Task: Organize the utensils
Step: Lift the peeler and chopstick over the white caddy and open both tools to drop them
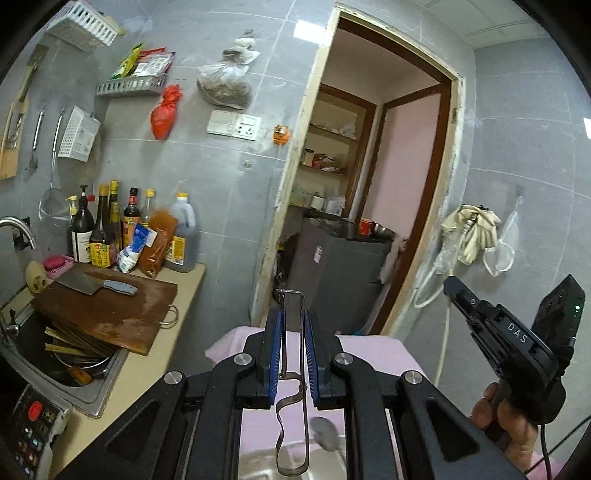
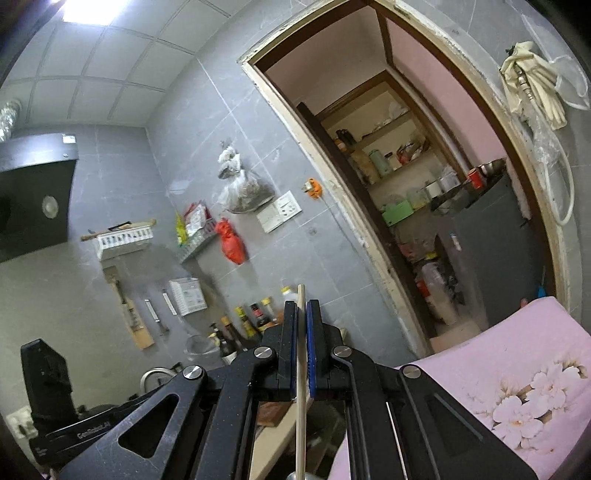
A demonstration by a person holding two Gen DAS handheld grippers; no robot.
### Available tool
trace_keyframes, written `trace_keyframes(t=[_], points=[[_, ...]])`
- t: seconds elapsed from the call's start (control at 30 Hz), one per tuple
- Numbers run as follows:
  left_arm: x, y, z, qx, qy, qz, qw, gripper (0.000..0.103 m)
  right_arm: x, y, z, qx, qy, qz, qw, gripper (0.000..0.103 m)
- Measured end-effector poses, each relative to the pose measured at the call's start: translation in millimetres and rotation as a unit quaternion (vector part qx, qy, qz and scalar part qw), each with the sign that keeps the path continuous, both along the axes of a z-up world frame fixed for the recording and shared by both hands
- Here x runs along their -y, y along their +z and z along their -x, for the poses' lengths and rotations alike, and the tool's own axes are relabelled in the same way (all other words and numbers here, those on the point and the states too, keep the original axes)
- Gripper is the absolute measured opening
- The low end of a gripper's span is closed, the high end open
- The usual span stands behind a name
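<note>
Left wrist: left gripper (image 1: pixel 293 354) jaws pinch wire utensil (image 1: pixel 293 384); right gripper (image 2: pixel 302 347) jaws pinch chopstick (image 2: pixel 301 387), possibly bamboo.

A bright white ceiling light panel (image 2: pixel 83 9) glares at upper left, tiled walls evenly lit, fisheye edges bent and vignetted dark.

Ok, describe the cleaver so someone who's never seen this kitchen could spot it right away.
Find the countertop left of the doorway, where a brown wooden cutting board overhangs the sink. The cleaver lies flat on that board, in front of the sauce bottles. It is the only knife there, with a broad dark rectangular blade and a grey handle.
</note>
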State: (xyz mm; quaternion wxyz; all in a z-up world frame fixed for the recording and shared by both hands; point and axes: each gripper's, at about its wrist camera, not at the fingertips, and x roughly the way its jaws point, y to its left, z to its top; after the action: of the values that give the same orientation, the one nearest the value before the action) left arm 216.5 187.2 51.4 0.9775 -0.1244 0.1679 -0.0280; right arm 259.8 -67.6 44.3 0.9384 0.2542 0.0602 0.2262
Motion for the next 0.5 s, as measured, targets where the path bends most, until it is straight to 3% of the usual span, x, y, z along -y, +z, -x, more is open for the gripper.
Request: trace_keyframes(t=[0.3, 0.5], points=[[-14.3, -44.0, -23.8, -0.023, 0.014, 0.011, 0.9996, 0.012, -17.4, -26.8, -13.3, -0.023, -0.029, 0.031, 0.999, 0.005], [-3.8, -63.6, -23.5, -0.023, 0.019, -0.008, 0.9995, 0.012, -34.0, -41.8, -10.4, -0.015, -0.035, 0.083, 0.996, 0.005]])
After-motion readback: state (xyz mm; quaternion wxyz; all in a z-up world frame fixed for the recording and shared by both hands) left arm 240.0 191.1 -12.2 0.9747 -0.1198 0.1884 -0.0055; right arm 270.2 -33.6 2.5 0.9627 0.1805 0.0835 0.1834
